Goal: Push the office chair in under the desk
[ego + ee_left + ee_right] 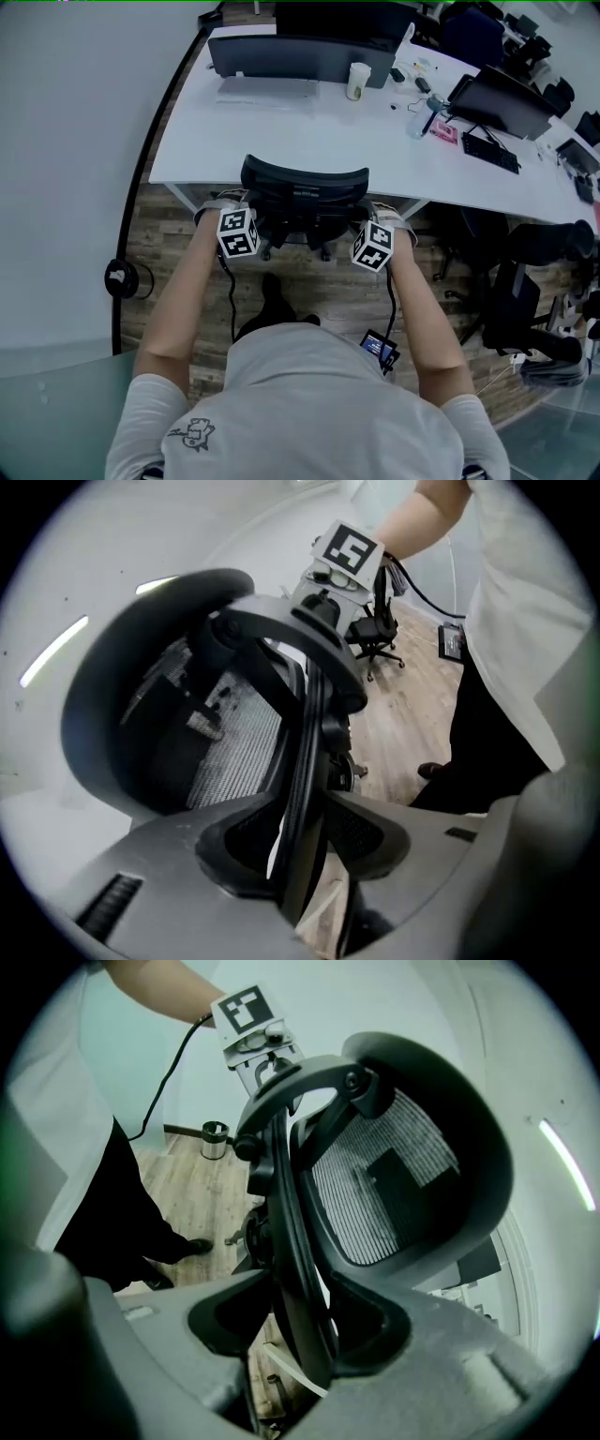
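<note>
At the near edge of the long white bench [281,141], the black mesh-backed office chair [305,183] stood with its curved backrest right against the bench edge. Its seat did not show in the head view. We held one tool at each side of the backrest, both pointing down and forward at the chair.

Left tool [302,844]: jaws fairly wide, astride the black rim of the backrest. We saw a sliver of light between the rim and one pad, so we noted no squeeze.

Right tool [302,1330]: jaws wide, with the opposite rim standing between them and gaps beside it as well.

On the bench beyond the chair we noted a dark flat monitor [300,56] with a pale paper cup [357,81] just beside it. Wood-plank floor [178,244] lay under the chair.
</note>
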